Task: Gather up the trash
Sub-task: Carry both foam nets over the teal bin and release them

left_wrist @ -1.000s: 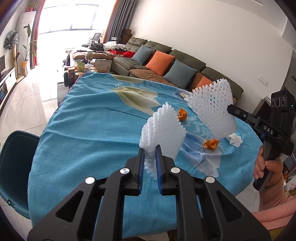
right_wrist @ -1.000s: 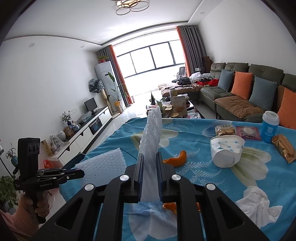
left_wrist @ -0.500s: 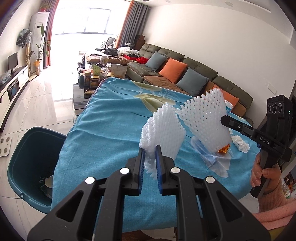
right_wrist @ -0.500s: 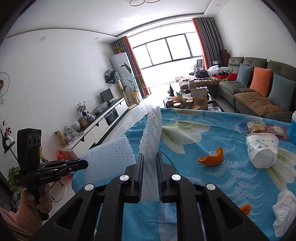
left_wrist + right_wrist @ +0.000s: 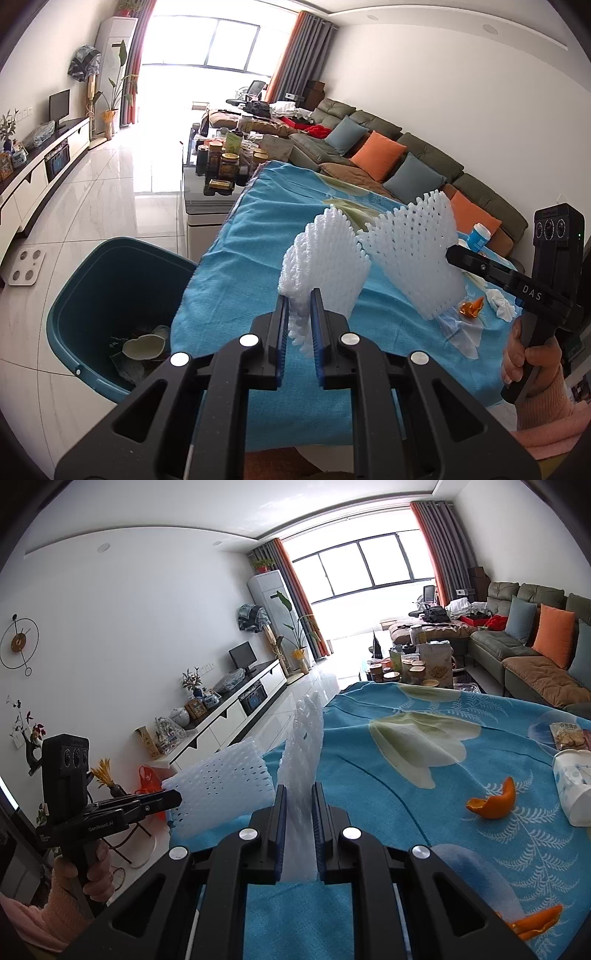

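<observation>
In the left wrist view my left gripper (image 5: 297,314) is shut on a white foam net sleeve (image 5: 325,262) that stands up above the blue tablecloth (image 5: 258,236). To its right, my right gripper (image 5: 448,254) is shut on a second foam net (image 5: 413,258). From the right wrist view, the right gripper (image 5: 298,808) pinches its foam net (image 5: 304,738) edge-on, and the left gripper (image 5: 177,797) holds its foam net (image 5: 218,786) off the table's left edge. A teal bin (image 5: 92,280) with scraps inside stands on the floor left of the table.
Orange peels (image 5: 493,805) (image 5: 535,923), a tipped white paper cup (image 5: 574,786) and a snack packet (image 5: 569,734) lie on the cloth. A crumpled tissue (image 5: 500,302) and a blue cup (image 5: 478,238) sit at the far right. A cluttered coffee table (image 5: 221,162) and a sofa (image 5: 406,158) stand beyond.
Both grippers have swung left with their foam nets still held. The teal bin has come fully into the left wrist view, and the table items have slid right in both views.
</observation>
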`<state>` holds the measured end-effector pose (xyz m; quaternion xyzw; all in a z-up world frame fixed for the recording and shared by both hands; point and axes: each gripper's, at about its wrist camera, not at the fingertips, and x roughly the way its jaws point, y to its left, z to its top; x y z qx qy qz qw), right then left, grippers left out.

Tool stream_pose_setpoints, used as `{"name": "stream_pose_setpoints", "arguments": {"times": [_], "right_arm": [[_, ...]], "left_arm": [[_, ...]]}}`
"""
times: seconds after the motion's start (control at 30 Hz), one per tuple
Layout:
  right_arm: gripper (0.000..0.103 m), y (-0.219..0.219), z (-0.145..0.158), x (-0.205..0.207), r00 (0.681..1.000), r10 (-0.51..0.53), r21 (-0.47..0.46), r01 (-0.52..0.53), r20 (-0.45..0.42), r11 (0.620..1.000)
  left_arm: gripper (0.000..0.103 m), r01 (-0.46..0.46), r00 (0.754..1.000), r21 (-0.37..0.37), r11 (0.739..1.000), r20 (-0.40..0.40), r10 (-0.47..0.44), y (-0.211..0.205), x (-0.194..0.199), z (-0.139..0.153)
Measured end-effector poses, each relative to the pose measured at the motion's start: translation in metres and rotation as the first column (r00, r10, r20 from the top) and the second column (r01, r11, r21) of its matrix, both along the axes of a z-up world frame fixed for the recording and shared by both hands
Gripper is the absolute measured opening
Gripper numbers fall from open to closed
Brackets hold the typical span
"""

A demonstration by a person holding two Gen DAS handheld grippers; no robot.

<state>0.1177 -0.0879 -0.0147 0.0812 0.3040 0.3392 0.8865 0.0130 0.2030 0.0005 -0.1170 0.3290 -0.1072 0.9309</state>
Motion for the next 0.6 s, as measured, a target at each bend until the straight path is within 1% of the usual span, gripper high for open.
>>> {"name": "stream_pose_setpoints", "arguments": {"times": [0.33,0.6], "right_arm": [[0.012,0.033,0.002,0.005,0.997,0.082,0.002,-0.082,-0.008,0.997],[0.012,0.053,0.001,0.010,0.992,0.125,0.002,-0.125,-0.023,0.992]], "left_arm": [[0.012,-0.068,0.998,-0.004,0.998,0.001,0.068,0.023,-0.011,0.003],[0.012,-0.126,0.992,-0.011,0.992,0.006,0.126,0.042,-0.019,0.005]]}}
